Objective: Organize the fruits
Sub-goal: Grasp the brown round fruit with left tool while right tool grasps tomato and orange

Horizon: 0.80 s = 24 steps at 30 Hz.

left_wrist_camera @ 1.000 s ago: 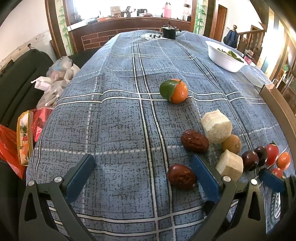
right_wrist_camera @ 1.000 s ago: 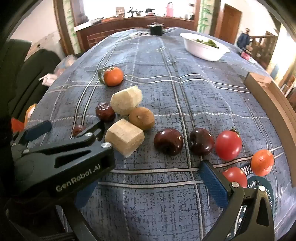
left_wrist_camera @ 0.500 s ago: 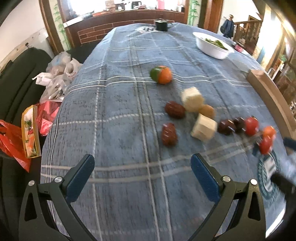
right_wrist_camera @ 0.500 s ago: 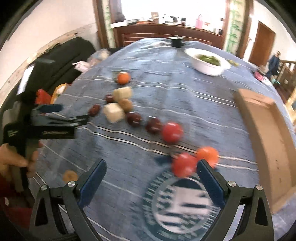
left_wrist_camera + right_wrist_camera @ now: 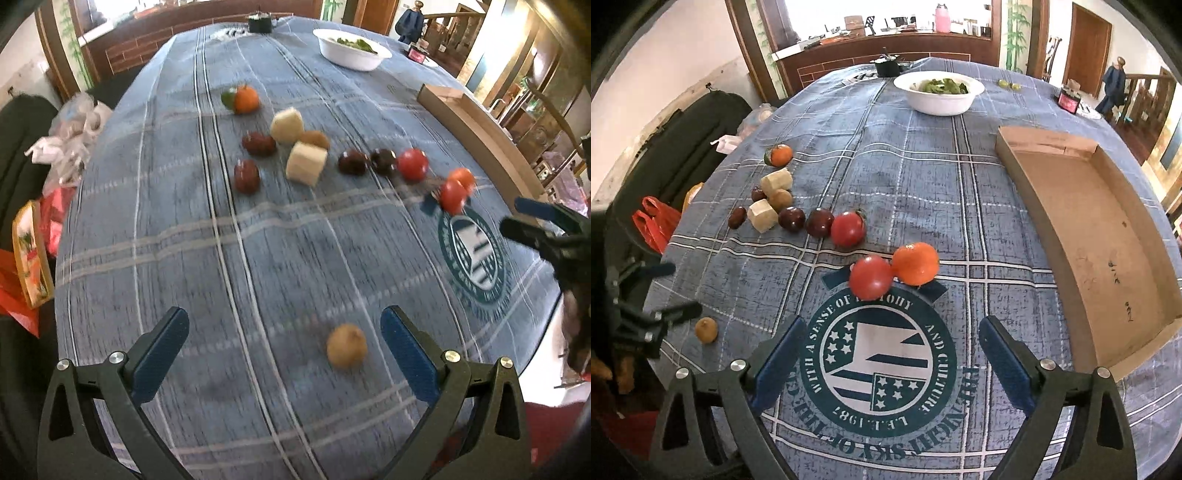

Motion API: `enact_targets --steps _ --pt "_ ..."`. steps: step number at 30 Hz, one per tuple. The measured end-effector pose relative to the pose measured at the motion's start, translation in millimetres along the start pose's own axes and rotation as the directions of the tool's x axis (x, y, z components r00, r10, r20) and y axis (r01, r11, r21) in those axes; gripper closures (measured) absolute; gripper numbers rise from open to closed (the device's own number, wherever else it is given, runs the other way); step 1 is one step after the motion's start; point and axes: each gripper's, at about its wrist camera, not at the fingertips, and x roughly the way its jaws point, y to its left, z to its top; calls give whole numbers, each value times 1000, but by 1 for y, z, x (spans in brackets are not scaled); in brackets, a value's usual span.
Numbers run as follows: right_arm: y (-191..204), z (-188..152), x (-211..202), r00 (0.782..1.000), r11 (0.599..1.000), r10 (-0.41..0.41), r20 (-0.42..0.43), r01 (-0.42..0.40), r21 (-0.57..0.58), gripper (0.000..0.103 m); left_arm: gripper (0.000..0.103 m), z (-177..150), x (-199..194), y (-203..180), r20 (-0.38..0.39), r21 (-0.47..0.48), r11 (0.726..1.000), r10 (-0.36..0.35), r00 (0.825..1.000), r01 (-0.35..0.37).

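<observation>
Fruits lie in a loose row on the blue plaid cloth: an orange with a leaf point(image 5: 243, 99), pale chunks point(image 5: 761, 215), dark dates point(image 5: 246, 176), plums point(image 5: 791, 218) and a tomato point(image 5: 848, 229). My left gripper point(image 5: 284, 332) is open; a small brown fruit point(image 5: 346, 345) lies on the cloth between its fingers, untouched and nearer the right one. My right gripper point(image 5: 892, 343) is wide and closing slightly over the printed emblem, with nothing between its fingers. Another tomato point(image 5: 870, 282) and an orange point(image 5: 916, 264) sit just ahead of it.
A shallow cardboard tray point(image 5: 1089, 229) lies along the right side of the table. A white bowl of greens point(image 5: 938, 94) stands at the far end. Bags point(image 5: 29, 258) and a dark seat are beyond the left table edge. The left gripper point(image 5: 677, 288) shows at far left.
Both grippers have drawn back from the fruit row toward the near table edge and risen. The small brown fruit has come into the left wrist view, between the fingers.
</observation>
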Motion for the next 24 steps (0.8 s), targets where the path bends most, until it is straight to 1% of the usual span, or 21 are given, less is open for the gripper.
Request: enact_targets --steps 2,4,6,7,9,12,13,15,17,20,23,24 --pt "0 -1 0 1000 1000 10 -4 -10 -2 11 0 -7 -2 0 -3 -4 1000 -8 1000 8" --pt "1 -1 2 1000 1000 18 -10 -18 0 13 4 -10 -3 -2 3 -10 1000 -23 1000 23" --pt "0 -1 4 999 999 35 -19 -35 4 21 15 -11 -2 -4 0 -18 999 -44 999 44" --pt "0 -1 5 999 999 42 -24 -42 6 23 19 -13 0 -5 -6 -22 998 -54 999 54" --pt "-1 0 7 998 998 56 -31 -56 17 30 35 -14 4 -7 -25 -25 997 -75 997 75" --pt "0 3 11 997 997 75 -32 -74 29 34 46 -15 10 -12 -40 -23 993 -115 993 114" --pt "1 5 13 997 997 75 -31 -74 29 36 48 -15 10 -14 -40 -18 992 -125 991 125" --pt "2 8 19 996 996 81 -35 -80 31 41 60 -14 13 -20 -42 -6 990 -145 989 144" --pt "4 12 27 994 995 95 -46 -93 41 44 68 -14 16 -27 -52 8 985 -170 984 171" --pt "7 15 38 991 992 117 -68 -113 60 52 71 -12 17 -29 -58 21 984 -176 983 177" --pt "9 19 45 991 993 109 -76 -105 63 53 74 -12 18 -25 -54 -2 979 -206 977 206" --pt "10 20 49 991 992 109 -83 -103 67 56 76 -12 17 -24 -56 -5 977 -214 975 214"
